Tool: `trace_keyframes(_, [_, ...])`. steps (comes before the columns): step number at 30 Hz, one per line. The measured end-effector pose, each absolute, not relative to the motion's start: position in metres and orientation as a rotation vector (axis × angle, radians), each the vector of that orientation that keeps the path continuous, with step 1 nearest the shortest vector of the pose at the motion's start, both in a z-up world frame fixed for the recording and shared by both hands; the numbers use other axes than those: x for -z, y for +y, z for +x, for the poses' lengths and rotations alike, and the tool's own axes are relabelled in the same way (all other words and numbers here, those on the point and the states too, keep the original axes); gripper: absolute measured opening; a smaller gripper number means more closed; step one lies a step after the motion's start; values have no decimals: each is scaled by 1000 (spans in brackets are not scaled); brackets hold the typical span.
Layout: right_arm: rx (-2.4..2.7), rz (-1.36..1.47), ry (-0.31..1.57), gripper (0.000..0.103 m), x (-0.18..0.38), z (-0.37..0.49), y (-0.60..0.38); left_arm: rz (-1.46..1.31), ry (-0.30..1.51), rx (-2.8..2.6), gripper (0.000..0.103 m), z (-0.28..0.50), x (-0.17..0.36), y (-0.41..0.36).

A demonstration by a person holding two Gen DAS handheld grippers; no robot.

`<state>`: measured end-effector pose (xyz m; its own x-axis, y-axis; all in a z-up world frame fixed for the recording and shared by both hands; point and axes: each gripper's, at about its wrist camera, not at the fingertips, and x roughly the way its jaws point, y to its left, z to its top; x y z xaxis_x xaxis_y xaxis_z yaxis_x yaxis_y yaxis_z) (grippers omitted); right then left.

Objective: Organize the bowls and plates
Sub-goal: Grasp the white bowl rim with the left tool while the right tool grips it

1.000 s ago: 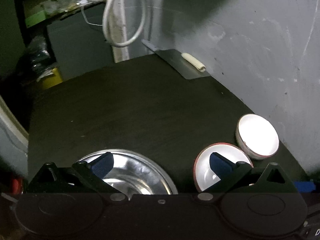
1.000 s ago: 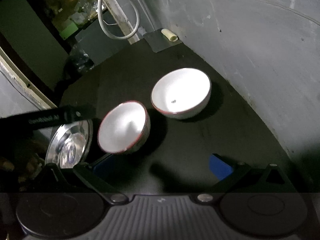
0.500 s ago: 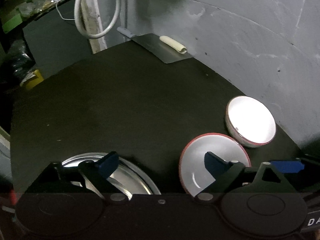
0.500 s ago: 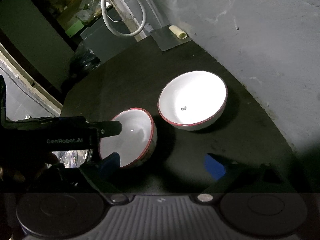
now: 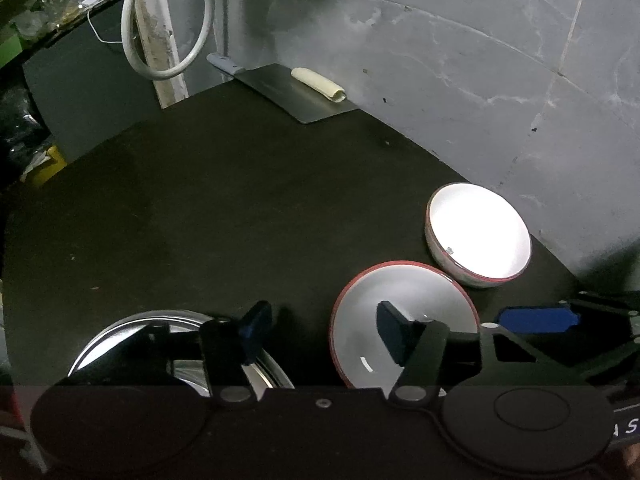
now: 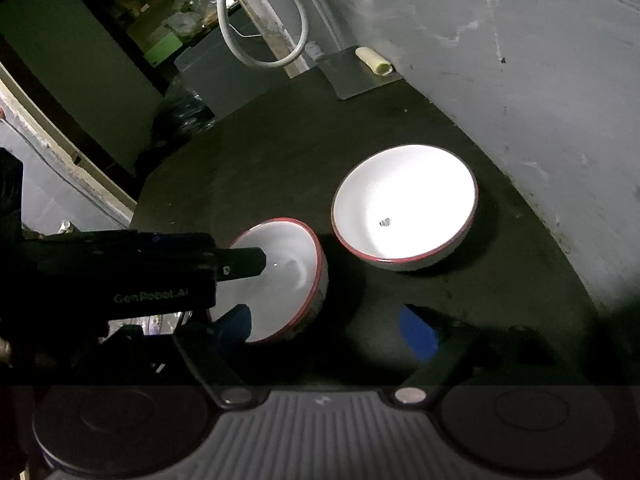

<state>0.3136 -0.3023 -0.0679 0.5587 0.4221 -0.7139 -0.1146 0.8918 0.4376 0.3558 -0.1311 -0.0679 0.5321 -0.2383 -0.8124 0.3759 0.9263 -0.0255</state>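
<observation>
The nearer bowl (image 5: pixel 404 320) stood on the dark tabletop (image 5: pixel 224 208), white inside with a red rim. I judged it to be glazed ceramic: stiff, rather heavy, slippery on the glaze and easy to chip. So the rim wall was the place to take it, one finger inside and one outside.

The left gripper (image 5: pixel 322 330) had just been closing its jaws. Its right finger was inside this bowl and the left one outside, over the gap beside it. The rim lay between them, but I saw no pad pressing on it, so nothing was grasped yet.

The right gripper (image 6: pixel 328 330) had also been narrowing, and it hung near the other side of the same bowl. It was released, with only bare tabletop between its fingers.

The second bowl (image 6: pixel 404 206) stood just beside the first, nearer the grey wall (image 6: pixel 540 80). A steel plate (image 5: pixel 132 344) lay at the left, under the left gripper. Far back, a cleaver (image 5: pixel 292 92) lay against the wall.
</observation>
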Motion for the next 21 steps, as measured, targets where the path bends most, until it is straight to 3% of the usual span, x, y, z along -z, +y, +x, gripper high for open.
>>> trace_keyframes(4, [-332,364,929,82,68,315,-302,141,975,394,35,357,69,-130])
trace_keyframes(7, [-335,364,927,80,69,316,-301,111,1000,390,26,357,70,-129])
trace_keyframes(21, [-344,366,937,55,69,315,-297,70,1028,362,11,350,70,-126])
